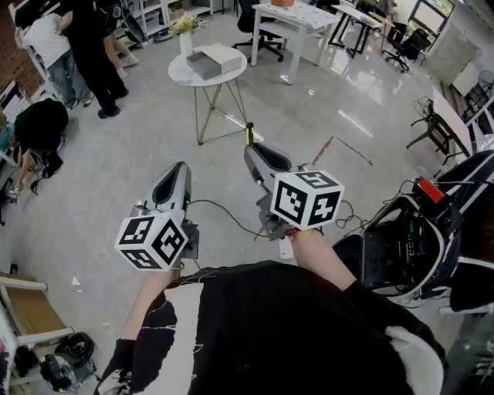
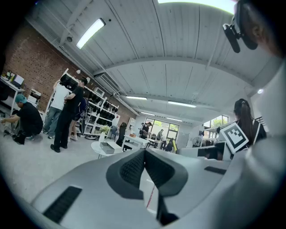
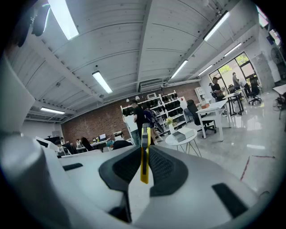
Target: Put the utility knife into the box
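Observation:
A yellow utility knife (image 3: 145, 154) stands upright between the pads of my right gripper (image 3: 145, 163), which is shut on it; from the head view its tip (image 1: 248, 133) pokes out past the right gripper (image 1: 255, 150). My left gripper (image 2: 145, 167) is shut with nothing between its jaws; in the head view it (image 1: 179, 171) hangs level to the left of the right one. The grey box (image 1: 214, 60) lies open on a round white table (image 1: 193, 75) well ahead of both grippers, also seen small in the right gripper view (image 3: 182, 134) and the left gripper view (image 2: 107, 147).
A vase of flowers (image 1: 184, 35) stands on the table beside the box. People stand and crouch at the far left (image 1: 85, 54). White desks (image 1: 293, 19) and office chairs lie beyond. A black chair with gear (image 1: 409, 239) is close on my right. Cables trail on the floor.

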The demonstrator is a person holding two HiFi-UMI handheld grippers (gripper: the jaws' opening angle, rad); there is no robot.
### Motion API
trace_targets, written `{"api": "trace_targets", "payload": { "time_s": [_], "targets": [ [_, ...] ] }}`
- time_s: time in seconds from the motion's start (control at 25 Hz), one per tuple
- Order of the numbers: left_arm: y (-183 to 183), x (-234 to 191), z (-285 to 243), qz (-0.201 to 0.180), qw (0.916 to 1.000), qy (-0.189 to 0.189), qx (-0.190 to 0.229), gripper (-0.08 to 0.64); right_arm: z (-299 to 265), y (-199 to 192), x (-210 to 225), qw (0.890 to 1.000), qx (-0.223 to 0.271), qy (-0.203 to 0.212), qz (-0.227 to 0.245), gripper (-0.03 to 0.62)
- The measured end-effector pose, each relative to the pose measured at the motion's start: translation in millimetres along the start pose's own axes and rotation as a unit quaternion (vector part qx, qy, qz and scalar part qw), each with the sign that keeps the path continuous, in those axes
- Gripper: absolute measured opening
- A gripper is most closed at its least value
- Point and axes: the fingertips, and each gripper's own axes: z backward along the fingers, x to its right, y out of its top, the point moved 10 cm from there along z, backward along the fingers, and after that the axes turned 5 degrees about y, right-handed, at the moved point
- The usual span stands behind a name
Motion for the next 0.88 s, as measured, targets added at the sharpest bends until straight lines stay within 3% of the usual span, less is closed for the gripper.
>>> {"api": "trace_targets", "payload": {
  "time_s": [0.44,0.88],
  "targets": [
    [-8.0,-27.3,-12.5,0.011,0.9998,-0.017,-0.003,0.011,-26.4,-15.0,3.2,1.000,0.008,-0.010,-0.007,0.058],
    [-40.6,-66.7,-30.2,0.020,0.9991,0.000,-0.037,0.011,-64.8,-48.2,21.0,0.999,-0.018,-0.019,-0.033,0.058]
  ]
}}
